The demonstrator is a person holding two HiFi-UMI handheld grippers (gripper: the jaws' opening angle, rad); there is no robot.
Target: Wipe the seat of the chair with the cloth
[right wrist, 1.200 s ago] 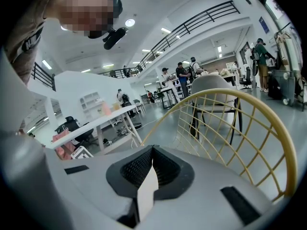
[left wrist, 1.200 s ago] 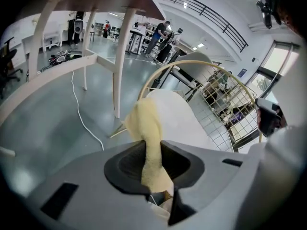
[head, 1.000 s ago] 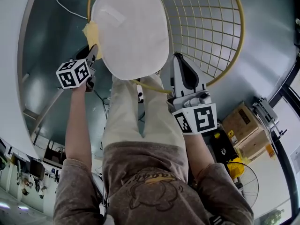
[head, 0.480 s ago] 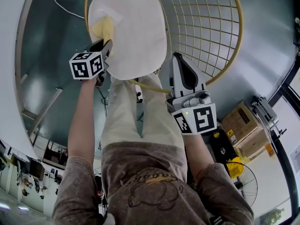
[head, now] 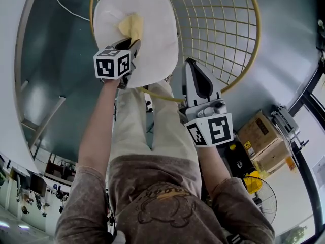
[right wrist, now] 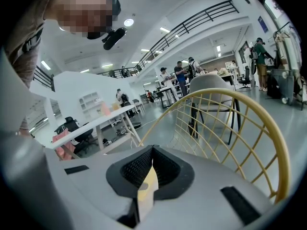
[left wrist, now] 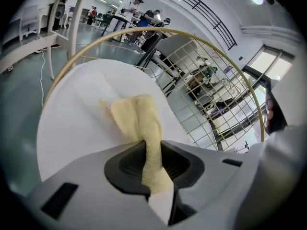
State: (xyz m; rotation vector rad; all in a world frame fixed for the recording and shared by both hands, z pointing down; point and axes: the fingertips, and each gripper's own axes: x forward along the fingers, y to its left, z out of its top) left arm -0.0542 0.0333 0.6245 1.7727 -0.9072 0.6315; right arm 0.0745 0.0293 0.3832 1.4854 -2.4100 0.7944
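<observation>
The chair has a white seat cushion inside a yellow wire frame. A pale yellow cloth lies bunched on the seat's middle, with my left gripper shut on its near end and resting over the cushion. In the left gripper view the cloth runs out from between the jaws of the left gripper onto the seat. My right gripper is held beside the seat's right front edge, jaws together and empty. The right gripper faces the wire back.
The person's legs stand just in front of the chair. Cardboard boxes and a yellow floor fan sit at the right. A white desk frame and a cable run along the left on the grey floor.
My left gripper has slid the cloth from the seat's left edge rightward and further onto the middle of the cushion. The right gripper has stayed where it was.
</observation>
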